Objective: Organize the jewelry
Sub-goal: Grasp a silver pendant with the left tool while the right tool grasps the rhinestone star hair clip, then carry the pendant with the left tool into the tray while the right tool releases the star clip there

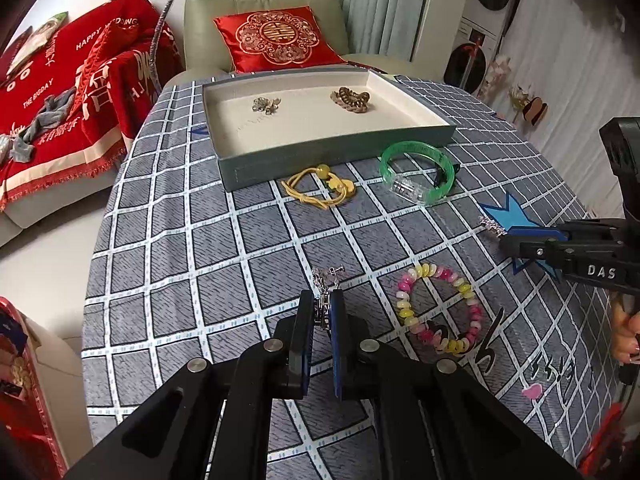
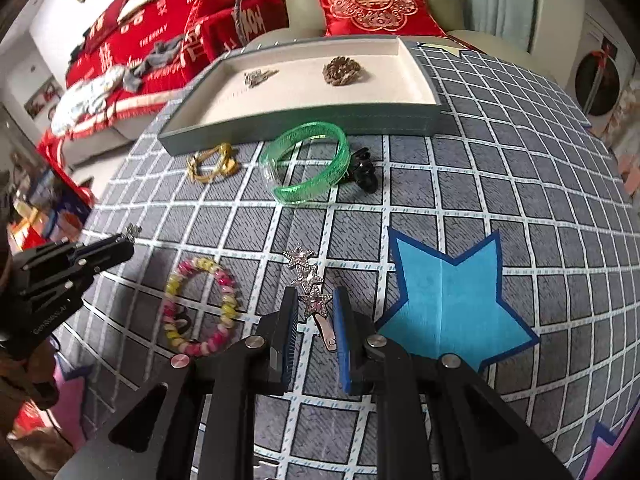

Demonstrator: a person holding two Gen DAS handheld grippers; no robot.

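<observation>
My left gripper (image 1: 323, 300) is shut on a small silver earring (image 1: 325, 280), held just above the checked cloth; it also shows in the right wrist view (image 2: 130, 236). My right gripper (image 2: 314, 300) is open around a silver star hair clip (image 2: 308, 280), jaws either side of it, not closed. The grey tray (image 1: 336, 152) at the back holds a silver piece (image 1: 266, 105) and a brown piece (image 1: 351, 99). In front of the tray lie a yellow cord bracelet (image 1: 320, 186), a green bangle (image 1: 418, 176) and a black claw clip (image 2: 362, 172). A pink-yellow bead bracelet (image 1: 440, 308) lies near me.
The checked tablecloth (image 1: 200, 260) has a blue star patch (image 2: 452, 300). A green armchair with a red cushion (image 1: 276, 38) stands behind the table. A sofa with a red blanket (image 1: 72, 92) is at the left. A red box (image 1: 24, 380) sits at the lower left.
</observation>
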